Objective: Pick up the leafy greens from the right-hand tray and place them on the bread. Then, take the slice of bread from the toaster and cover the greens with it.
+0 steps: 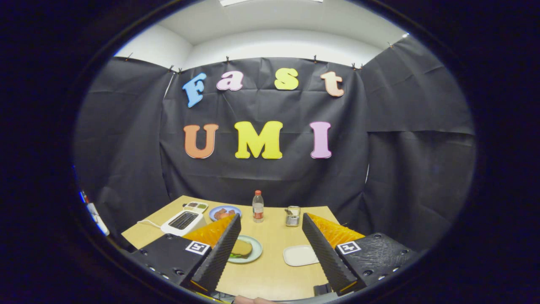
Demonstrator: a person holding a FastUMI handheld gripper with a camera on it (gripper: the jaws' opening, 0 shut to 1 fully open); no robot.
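Wide open goes the gripper [270, 242], its two ribbed black fingers [219, 253] spread far apart and holding nothing at all, hanging above the near part of the table [270, 274]. Each finger mount carries a small square black-and-white marker, and orange panels show on top of the fingers. Between the fingers, close to the left one, sits a pale green plate [255, 253] with a slice of brown bread [241, 248] on it, and a sliver of greens [233, 255] peeks out from under that slice at its near edge. Just beside it to the right lies a white tray [299, 255], flat on the wood. Beyond the left finger stands a white toaster [183, 221] with its cord trailing off to the left, and behind it a small dish [196, 206] with divided sections. A blue plate [225, 211] with reddish food sits next to that. Further along the back of the table stand a clear bottle [257, 207] with a red cap and a label too small to read, and a small metal holder [292, 216]. Surface is light wood, plain and tidy. Black creased cloth hangs all round the booth, clipped along its top, with white wall and ceiling above.
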